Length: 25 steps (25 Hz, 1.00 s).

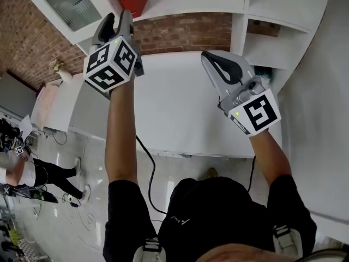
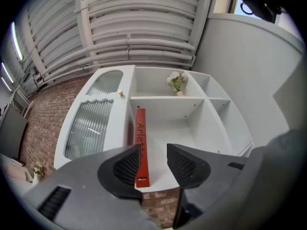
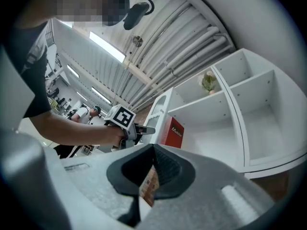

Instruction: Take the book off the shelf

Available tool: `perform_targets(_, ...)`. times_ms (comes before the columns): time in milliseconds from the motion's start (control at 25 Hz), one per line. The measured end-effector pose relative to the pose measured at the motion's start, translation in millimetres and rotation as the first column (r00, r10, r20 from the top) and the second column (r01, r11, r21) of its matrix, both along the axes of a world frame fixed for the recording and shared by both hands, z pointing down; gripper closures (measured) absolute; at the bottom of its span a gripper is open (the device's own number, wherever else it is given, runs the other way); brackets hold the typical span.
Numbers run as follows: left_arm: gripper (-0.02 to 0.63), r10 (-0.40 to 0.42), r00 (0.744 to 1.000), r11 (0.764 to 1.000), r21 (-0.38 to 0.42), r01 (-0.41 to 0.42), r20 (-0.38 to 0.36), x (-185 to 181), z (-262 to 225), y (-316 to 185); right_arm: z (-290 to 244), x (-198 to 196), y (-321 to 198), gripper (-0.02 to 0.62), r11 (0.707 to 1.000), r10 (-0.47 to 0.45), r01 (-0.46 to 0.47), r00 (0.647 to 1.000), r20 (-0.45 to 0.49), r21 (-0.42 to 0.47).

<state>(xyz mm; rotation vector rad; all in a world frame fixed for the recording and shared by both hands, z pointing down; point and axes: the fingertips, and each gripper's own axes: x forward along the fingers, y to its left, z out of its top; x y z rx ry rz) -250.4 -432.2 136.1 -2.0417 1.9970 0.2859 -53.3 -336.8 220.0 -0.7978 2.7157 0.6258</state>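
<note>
Book (image 2: 139, 147), red and upright, stands against the left wall of its compartment in the white shelf (image 2: 192, 110), one level below the flowers (image 2: 176, 81). The left gripper (image 2: 153, 163) hangs in front of the shelf with jaws spread and nothing pinched, the spine lined up in the gap but untouched. The right gripper (image 3: 153, 150), also pointed at the shelf, has its jaws pressed together and empty. The stiff, probably light and somewhat slick covers suggest pinching across the exposed spine near mid-height, then drawing it straight out of the shelf.
</note>
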Motion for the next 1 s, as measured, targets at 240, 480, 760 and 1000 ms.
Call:
perform_targets(240,0.393,-0.054,0.999,0.997,-0.058,0.054,0.002,-14,-2,-58,8,-7,-23,0.594,1.0,-0.011,0.012,1.0,-0.012,0.019)
perform_targets(480,0.359,-0.09,0.996,0.99,-0.113,0.09,0.004,-25,9,-96,9,-10,-33,0.594,1.0,-0.013,0.013,1.0,0.01,0.016)
perform_targets(760,0.357,-0.117,0.993,0.982,-0.149,0.118,0.018,-32,13,-123,14,-6,-38,0.594,1.0,0.0,0.0,1.0,0.028,0.008)
perform_targets(1000,0.357,-0.12,0.991,0.967,-0.22,0.131,0.062,-30,19,-145,15,0,-40,0.594,0.999,0.015,-0.016,0.999,0.029,0.039)
